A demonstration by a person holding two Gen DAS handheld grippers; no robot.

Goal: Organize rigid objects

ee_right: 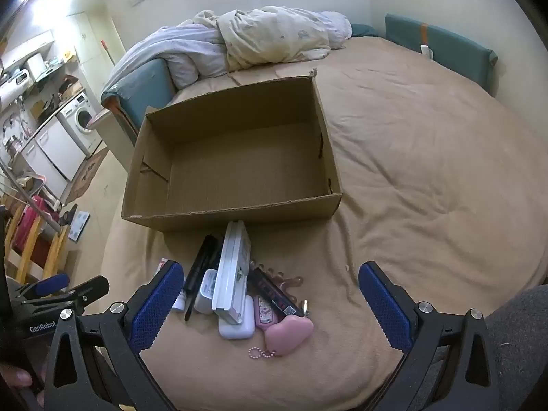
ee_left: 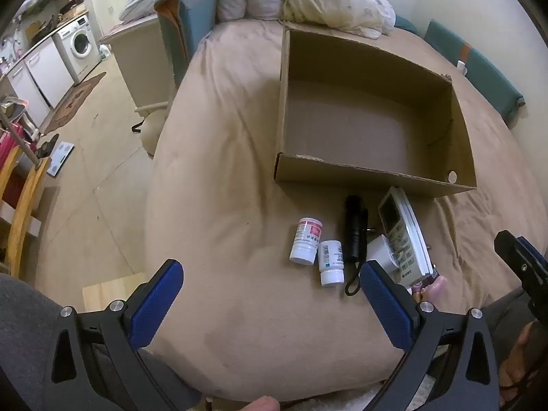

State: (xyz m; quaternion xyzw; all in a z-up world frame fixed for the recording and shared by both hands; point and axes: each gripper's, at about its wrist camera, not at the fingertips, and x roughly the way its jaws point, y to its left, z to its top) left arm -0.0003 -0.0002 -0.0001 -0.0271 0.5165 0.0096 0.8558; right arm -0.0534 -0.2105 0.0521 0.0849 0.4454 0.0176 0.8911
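Note:
An empty open cardboard box (ee_left: 370,130) (ee_right: 239,167) sits on the tan bed. In front of it lies a cluster of small objects: two white pill bottles (ee_left: 306,241) (ee_left: 331,262), a black flashlight (ee_left: 355,228) (ee_right: 202,267), a white remote control (ee_left: 404,236) (ee_right: 234,267), a white charger (ee_left: 378,250) (ee_right: 207,287), a white case (ee_right: 236,322) and a pink heart keychain (ee_right: 289,334). My left gripper (ee_left: 270,294) is open and empty, just short of the bottles. My right gripper (ee_right: 270,294) is open and empty, with the cluster between its fingers.
Crumpled bedding (ee_right: 267,37) lies behind the box. Teal cushions (ee_right: 441,48) line the right wall. The bed edge drops to the floor at the left, by a washing machine (ee_left: 80,42) and a wooden rack (ee_left: 20,205). The other gripper (ee_left: 524,263) shows at the right edge.

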